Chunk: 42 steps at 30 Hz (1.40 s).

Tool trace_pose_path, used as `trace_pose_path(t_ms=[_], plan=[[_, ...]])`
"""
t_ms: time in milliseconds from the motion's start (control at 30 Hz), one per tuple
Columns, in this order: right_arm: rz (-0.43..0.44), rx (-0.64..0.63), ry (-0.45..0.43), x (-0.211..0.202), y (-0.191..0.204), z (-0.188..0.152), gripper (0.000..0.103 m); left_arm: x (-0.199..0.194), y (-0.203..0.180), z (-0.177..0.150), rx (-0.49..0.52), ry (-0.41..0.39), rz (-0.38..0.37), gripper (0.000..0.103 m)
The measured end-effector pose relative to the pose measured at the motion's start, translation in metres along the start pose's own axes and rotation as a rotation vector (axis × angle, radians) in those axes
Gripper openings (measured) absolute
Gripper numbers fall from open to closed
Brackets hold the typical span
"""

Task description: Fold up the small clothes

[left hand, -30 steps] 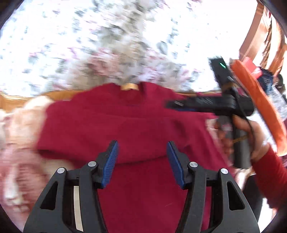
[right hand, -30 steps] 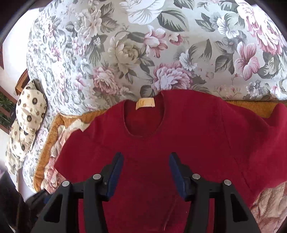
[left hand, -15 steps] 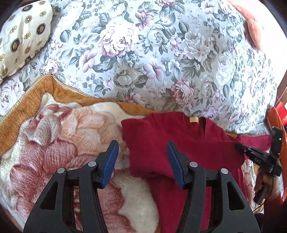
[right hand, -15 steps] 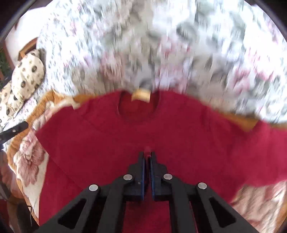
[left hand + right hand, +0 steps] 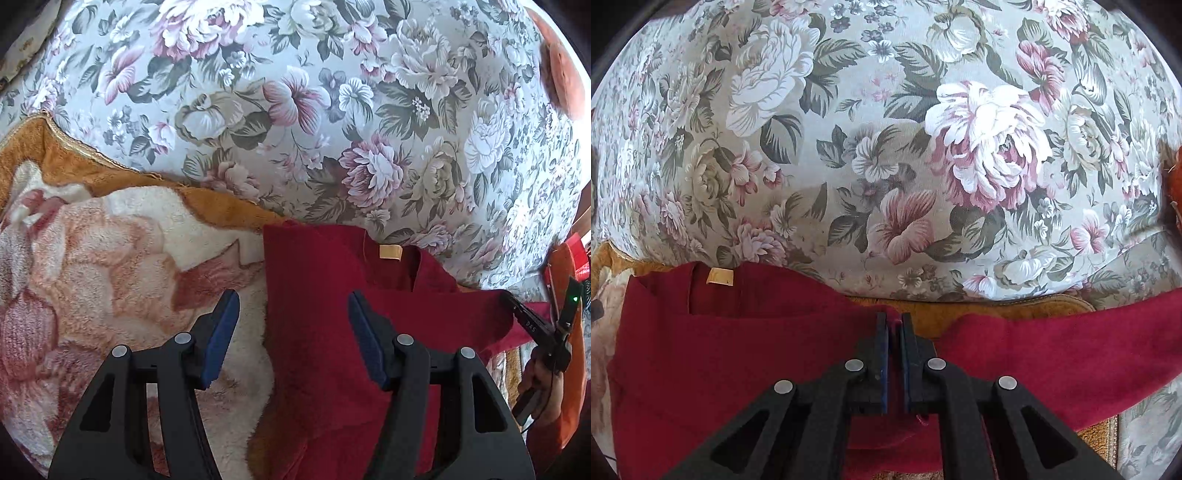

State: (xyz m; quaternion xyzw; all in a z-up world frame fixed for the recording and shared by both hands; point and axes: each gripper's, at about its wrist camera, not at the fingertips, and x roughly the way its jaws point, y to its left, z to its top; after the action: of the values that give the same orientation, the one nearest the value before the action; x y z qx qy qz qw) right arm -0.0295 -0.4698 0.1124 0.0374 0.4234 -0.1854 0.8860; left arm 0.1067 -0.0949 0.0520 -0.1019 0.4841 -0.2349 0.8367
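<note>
A dark red shirt [image 5: 317,266] with a yellow neck label [image 5: 390,252] lies on a fleece blanket. Its left side is folded to a straight edge. My left gripper [image 5: 291,299] hovers over that edge with its jaws opening; the edge shows between the fingers and the pads do not touch it. My right gripper [image 5: 894,321] is shut on a pinch of the red shirt [image 5: 738,332] near the shoulder, with a sleeve [image 5: 1052,343] stretching off to the right. In the left wrist view the right gripper [image 5: 517,310] holds the shirt's far right corner.
A cream, pink and orange fleece blanket [image 5: 110,258] sits under the shirt. Beyond it spreads a floral bedspread [image 5: 332,110]. An orange object [image 5: 565,266] and the person's hand [image 5: 543,384] are at the right edge; an orange cushion [image 5: 561,74] is at the top right.
My right gripper shut on the shirt's chest fabric and carried it up and to the right. My left gripper moved left off the shirt to its left edge and widened slightly.
</note>
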Motion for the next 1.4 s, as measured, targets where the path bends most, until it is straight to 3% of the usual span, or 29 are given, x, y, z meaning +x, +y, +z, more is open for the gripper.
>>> trace_pose_path(t_ms=[167, 267, 367, 433, 500, 633, 800, 933, 1067, 1167, 1200, 1300, 1400], plan=[[0.012, 0.018, 0.028, 0.004, -0.007, -0.005, 0.005, 0.028, -0.01, 0.009, 0.015, 0.001, 0.03, 0.06], [0.046, 0.056, 0.041, 0.01, -0.014, -0.007, 0.005, 0.047, -0.013, 0.01, 0.058, 0.04, 0.079, 0.024], [0.096, 0.093, 0.036, 0.011, -0.021, -0.007, 0.005, 0.052, -0.013, 0.009, 0.078, 0.037, 0.113, 0.015], [0.132, 0.114, 0.023, 0.009, -0.026, -0.008, 0.005, 0.049, -0.011, 0.01, 0.086, 0.014, 0.121, 0.013], [0.105, 0.105, 0.036, 0.017, -0.026, -0.01, 0.005, 0.051, -0.007, 0.009, 0.082, 0.008, 0.147, 0.013], [0.02, 0.055, 0.177, 0.066, -0.022, -0.024, 0.005, 0.056, 0.007, 0.006, 0.031, 0.023, 0.145, 0.013], [-0.007, 0.136, 0.089, 0.026, -0.034, -0.021, 0.01, 0.028, 0.002, 0.009, 0.038, 0.02, 0.153, 0.013], [0.116, 0.05, 0.08, -0.007, -0.006, -0.033, 0.01, -0.003, -0.018, 0.0, 0.08, -0.02, 0.112, 0.013], [0.184, 0.031, 0.125, -0.003, 0.017, -0.05, 0.01, -0.011, -0.041, -0.025, 0.125, -0.008, 0.097, 0.013], [0.163, 0.037, 0.188, 0.018, 0.017, -0.068, 0.01, 0.009, -0.044, -0.052, 0.148, 0.074, 0.132, 0.017], [0.171, 0.046, 0.167, 0.02, 0.013, -0.074, 0.01, 0.017, -0.042, -0.06, 0.158, 0.095, 0.156, 0.017], [0.181, 0.069, 0.168, 0.013, 0.009, -0.075, 0.01, 0.017, -0.045, -0.073, 0.217, 0.062, 0.185, 0.017], [0.165, 0.069, 0.155, -0.005, 0.003, -0.069, 0.01, 0.007, -0.05, -0.068, 0.204, 0.071, 0.193, 0.017]])
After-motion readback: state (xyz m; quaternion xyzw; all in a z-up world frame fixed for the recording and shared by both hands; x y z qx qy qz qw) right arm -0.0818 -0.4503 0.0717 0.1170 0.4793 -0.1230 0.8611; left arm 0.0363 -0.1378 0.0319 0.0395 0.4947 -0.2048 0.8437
